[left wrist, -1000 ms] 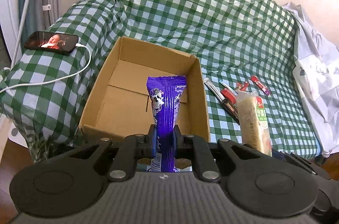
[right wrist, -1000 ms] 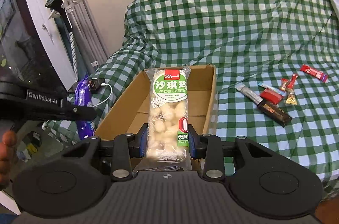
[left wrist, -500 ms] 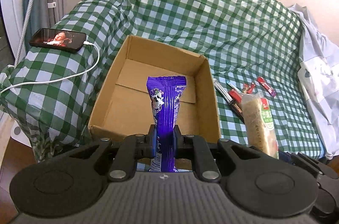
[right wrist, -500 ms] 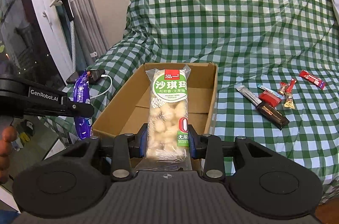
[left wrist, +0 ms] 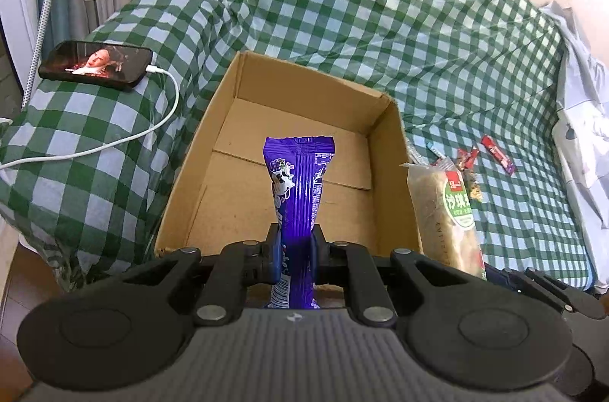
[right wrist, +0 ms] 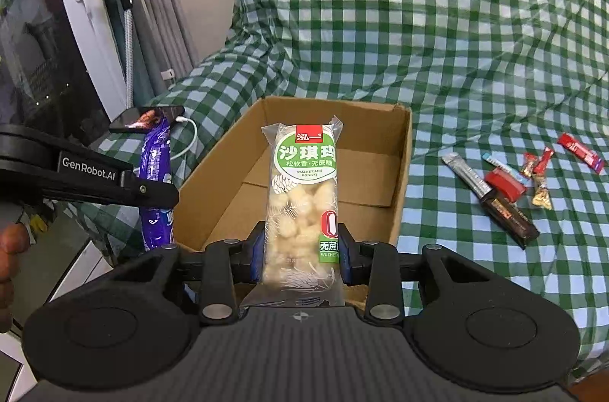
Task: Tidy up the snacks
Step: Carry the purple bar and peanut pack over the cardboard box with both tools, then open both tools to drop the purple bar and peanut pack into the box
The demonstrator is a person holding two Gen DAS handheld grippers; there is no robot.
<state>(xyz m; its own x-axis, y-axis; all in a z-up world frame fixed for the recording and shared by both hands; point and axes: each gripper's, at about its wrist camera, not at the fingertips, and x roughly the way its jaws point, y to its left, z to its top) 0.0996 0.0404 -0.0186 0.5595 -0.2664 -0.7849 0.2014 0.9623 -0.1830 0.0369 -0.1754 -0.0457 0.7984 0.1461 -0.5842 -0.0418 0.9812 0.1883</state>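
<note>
Snacks in hand: purple wrapped snack (left wrist: 298, 189) and clear sachima pack (right wrist: 302, 208), both sticking out forward, lengthwise along the fingers.
Left gripper (left wrist: 296, 251): squeezing the purple snack's lower part, jaws nearly together.
Right gripper (right wrist: 300, 251): clamping the sachima pack's lower third, jaws partly apart.
Cardboard box (left wrist: 392, 151): sitting open and bare on the checked sofa cover (left wrist: 380, 2), straight ahead and below both packs.
Nearer hand: cannot tell; both are hovering at the near rim.
Loose snacks (right wrist: 506, 185): lying right of the box, apart from it.
</note>
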